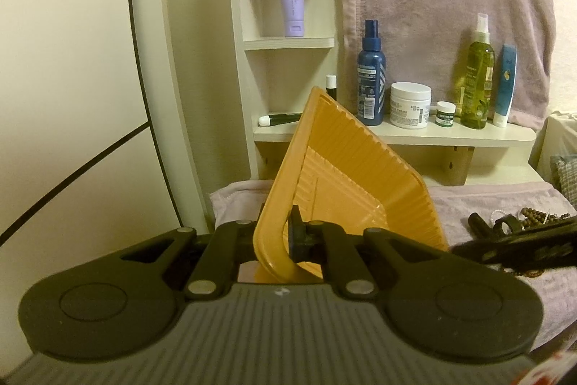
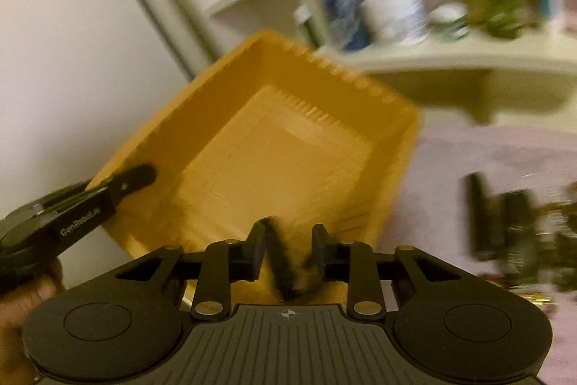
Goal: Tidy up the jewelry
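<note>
The left gripper (image 1: 285, 237) is clamping its jaws on the near rim of the orange tray (image 1: 346, 175), tipping it up. The right gripper (image 2: 288, 251) is hanging over the tray, jaws apart around a dark beaded piece (image 2: 285, 262), seemingly dropping it in. More jewelry (image 1: 533, 222) is lying on the worktop (image 1: 487, 204) to the right; it probably needs picking next.

My left gripper (image 1: 285, 237): matt black plastic arms, dull metal rivets, ribbed grey body. Orange tray (image 1: 346, 175): moulded plastic, ribbed walls, slight sheen, smooth base. Lilac towel (image 1: 497, 204) under it: soft terry cloth, nubby. Shelf (image 1: 432, 134): pale painted wood, matt. Blue bottle (image 1: 371, 85), white jar (image 1: 410, 105): glossy plastic. Bead strand (image 1: 533, 221): looks like wood. Dark piece (image 2: 285, 262) between my right gripper (image 2: 288, 251) pads: blurred, material unclear.
</note>
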The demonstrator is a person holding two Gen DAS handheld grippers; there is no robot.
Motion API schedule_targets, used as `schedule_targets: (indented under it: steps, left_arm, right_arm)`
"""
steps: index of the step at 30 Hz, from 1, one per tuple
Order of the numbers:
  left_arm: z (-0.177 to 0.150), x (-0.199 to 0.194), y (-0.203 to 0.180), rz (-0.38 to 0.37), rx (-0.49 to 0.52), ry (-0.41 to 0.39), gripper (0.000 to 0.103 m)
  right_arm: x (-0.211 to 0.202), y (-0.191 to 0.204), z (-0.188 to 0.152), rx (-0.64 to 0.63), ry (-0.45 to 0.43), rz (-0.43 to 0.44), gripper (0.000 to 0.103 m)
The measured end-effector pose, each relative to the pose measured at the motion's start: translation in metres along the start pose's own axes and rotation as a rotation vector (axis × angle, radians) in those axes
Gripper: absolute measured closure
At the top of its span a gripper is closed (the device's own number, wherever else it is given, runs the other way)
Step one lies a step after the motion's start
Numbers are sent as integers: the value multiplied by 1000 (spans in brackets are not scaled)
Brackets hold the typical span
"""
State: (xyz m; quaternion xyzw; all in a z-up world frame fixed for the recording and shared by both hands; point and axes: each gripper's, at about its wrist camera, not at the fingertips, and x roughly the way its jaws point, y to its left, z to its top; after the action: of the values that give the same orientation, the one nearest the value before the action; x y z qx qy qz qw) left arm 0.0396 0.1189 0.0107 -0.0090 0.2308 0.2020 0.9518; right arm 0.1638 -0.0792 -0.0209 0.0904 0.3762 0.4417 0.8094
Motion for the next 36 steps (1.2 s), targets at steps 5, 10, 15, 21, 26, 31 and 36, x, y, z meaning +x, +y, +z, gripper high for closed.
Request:
schedule_targets:
  steps: [5,10,15,21,26,31,36]
  left_arm:
    - [-1,-1,0,-1,-2,-2,96]
    - [-1,-1,1,1,-2,-2,96]
    - [-1,-3,-1,4,6,-3,96]
    - [0,-3,-3,7,12,-3,96]
    - [0,-3,-3,9,13,-2,96]
    - [-1,-3,-2,8,10,-1,96]
    - [-1,-3,-2,7,8,-3,96]
  right_arm:
    - [-55,-29,-23,-51,-128,-304,69]
    - [-103,-83,-49,20,-151,-579,68]
    - [-130,-125,-63,92,-133,-685,68]
    - [-121,-141,-67,93,-83,-671,74]
    - [-104,-150,-69,83,-32,-676,88]
    - [-106,-146,-63,47,-13,-684,97]
    - [-131,-112,-34,-95,-82,-697,97]
